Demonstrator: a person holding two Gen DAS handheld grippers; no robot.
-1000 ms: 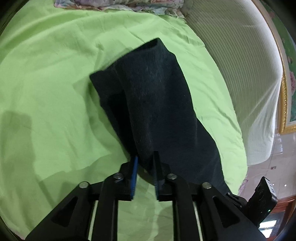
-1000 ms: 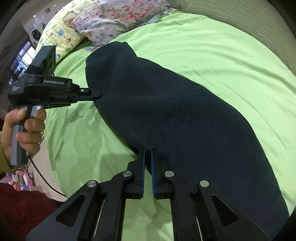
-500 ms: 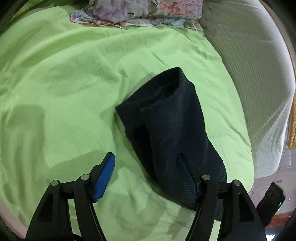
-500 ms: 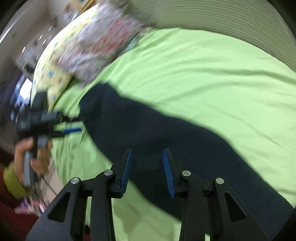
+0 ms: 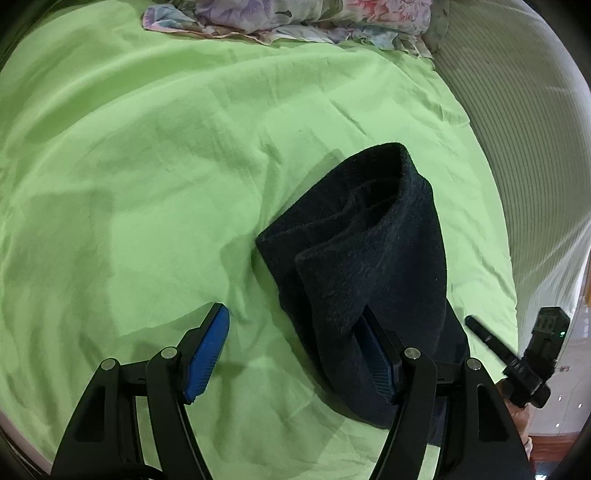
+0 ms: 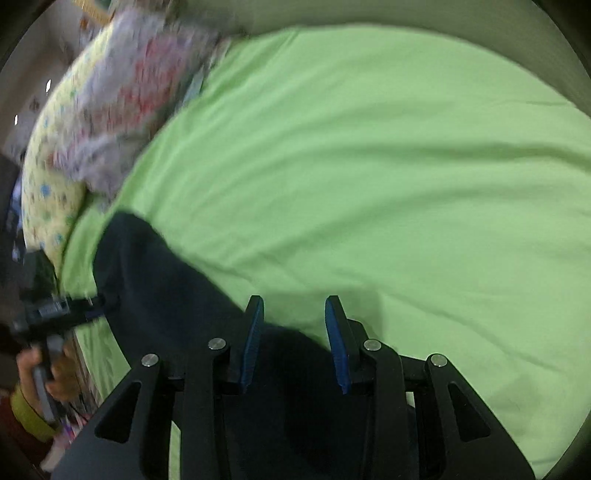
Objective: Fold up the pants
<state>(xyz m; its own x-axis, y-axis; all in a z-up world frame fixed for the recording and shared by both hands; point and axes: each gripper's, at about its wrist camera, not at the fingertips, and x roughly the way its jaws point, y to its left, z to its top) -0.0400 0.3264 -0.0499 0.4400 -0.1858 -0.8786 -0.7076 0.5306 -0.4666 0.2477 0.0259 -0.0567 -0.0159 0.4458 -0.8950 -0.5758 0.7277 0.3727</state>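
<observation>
Both grippers, left [image 5: 295,354] and right [image 6: 295,343], have just released the pants [image 5: 369,258], so we judge this fold laid on the sheet [image 5: 166,166].

a bedroom in a home. a bed [image 5: 155,155] fills both views, covered by a creased lime-green sheet [image 6: 388,177]. at its far end lie a floral quilt [image 5: 295,16] and a yellow patterned pillow [image 6: 48,199]. a pale ribbed cover [image 5: 535,155] runs along one side of the bed. past the edge, at the right of the left wrist view, a shiny tiled floor [image 5: 572,369] and a strip of wooden furniture show. dark pants [image 5: 373,266] lie on the sheet.
</observation>
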